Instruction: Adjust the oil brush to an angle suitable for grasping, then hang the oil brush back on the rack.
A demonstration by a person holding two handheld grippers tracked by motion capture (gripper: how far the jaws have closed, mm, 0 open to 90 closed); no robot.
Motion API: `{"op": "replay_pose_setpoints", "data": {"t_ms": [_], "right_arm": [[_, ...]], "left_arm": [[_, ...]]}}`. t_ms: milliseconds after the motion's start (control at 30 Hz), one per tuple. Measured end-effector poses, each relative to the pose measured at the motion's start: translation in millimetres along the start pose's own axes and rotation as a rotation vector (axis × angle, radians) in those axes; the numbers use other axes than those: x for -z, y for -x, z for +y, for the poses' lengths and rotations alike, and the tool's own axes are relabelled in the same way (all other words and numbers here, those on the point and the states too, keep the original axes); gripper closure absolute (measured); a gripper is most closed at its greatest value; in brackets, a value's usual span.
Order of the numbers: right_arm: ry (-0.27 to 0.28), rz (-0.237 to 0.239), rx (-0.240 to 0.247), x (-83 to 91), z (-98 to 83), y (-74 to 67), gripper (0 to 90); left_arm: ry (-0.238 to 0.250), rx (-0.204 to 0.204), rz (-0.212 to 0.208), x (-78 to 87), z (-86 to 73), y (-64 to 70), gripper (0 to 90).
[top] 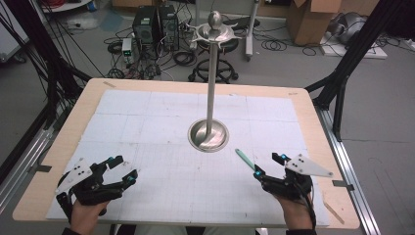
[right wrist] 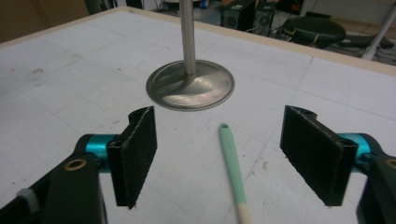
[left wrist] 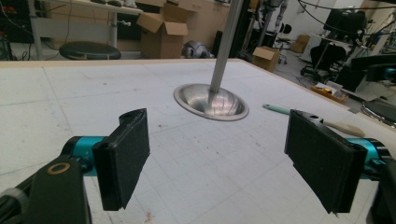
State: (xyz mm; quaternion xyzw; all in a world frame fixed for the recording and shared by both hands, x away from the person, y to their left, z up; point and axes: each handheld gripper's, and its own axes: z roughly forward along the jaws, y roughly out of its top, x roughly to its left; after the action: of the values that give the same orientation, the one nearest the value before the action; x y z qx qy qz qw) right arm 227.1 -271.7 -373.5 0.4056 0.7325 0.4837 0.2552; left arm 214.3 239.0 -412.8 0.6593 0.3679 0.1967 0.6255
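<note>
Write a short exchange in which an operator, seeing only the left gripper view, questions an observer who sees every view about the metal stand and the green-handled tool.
Operator: What tops the pole? My picture cuts it off.
Observer: A round knob, above a ring of curved arms.
Operator: Has the right gripper closed on the green-handled tool?
Observer: No. Its jaws stand open, and the tool lies on the table between them, touching neither pad.
</note>
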Motion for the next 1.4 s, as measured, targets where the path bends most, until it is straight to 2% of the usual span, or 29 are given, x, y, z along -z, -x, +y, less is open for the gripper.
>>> {"op": "replay_pose_setpoints", "data": {"t_ms": [33,67,133,200,333,567,833,1000,1033,1067,1100,1300,1400], "right_arm": [[0.0,0.0,0.0,0.0,0.0,0.0,27.7],[-0.019,0.002,-0.007,-10.7,-0.1,2.5,28.8],[-0.034,0.005,-0.018,-20.2,-2.5,6.0,29.2],[-0.06,-0.002,-0.005,-25.8,-5.1,7.4,29.6],[-0.06,-0.009,0.009,-23.1,-8.1,7.4,30.6],[-0.053,-0.015,-0.021,-8.4,-16.0,19.4,31.5],[-0.074,-0.017,-0.032,-10.8,-19.9,25.7,32.5],[-0.115,-0.009,-0.008,-18.6,-21.1,22.9,34.7],[-0.163,-0.015,-0.003,-22.5,-23.5,22.9,36.3],[-0.163,-0.015,-0.003,-22.5,-23.5,22.9,36.3],[-0.201,-0.012,-0.014,-26.0,-26.7,23.7,37.7],[-0.252,-0.004,-0.019,-31.7,-31.8,25.9,40.8],[-0.292,0.014,-0.01,-37.8,-35.0,26.6,49.6]], "left_arm": [[0.0,0.0,0.0,0.0,0.0,0.0,22.4],[-0.004,-0.003,-0.004,-0.3,-0.7,0.7,22.4],[-0.003,-0.001,-0.002,-0.5,-0.8,-0.2,22.4],[-0.002,0.002,-0.002,-1.0,-0.5,-1.3,22.4],[0.002,0.005,0.003,0.7,-0.7,-1.3,22.4],[0.002,0.002,0.01,7.5,-1.3,-0.5,22.4],[-0.007,-0.001,0.02,9.0,-2.6,-0.9,22.4],[-0.003,0.003,0.022,9.7,-2.5,-0.5,22.4],[-0.01,-0.006,0.018,9.8,-2.5,-0.1,22.4],[-0.01,-0.006,0.018,9.8,-2.5,-0.1,22.4],[-0.009,-0.006,0.018,9.5,-2.6,0.1,22.4],[-0.018,-0.007,0.006,5.9,-2.9,0.0,22.4],[-0.025,-0.014,0.001,5.7,-3.1,1.3,22.4]]}}
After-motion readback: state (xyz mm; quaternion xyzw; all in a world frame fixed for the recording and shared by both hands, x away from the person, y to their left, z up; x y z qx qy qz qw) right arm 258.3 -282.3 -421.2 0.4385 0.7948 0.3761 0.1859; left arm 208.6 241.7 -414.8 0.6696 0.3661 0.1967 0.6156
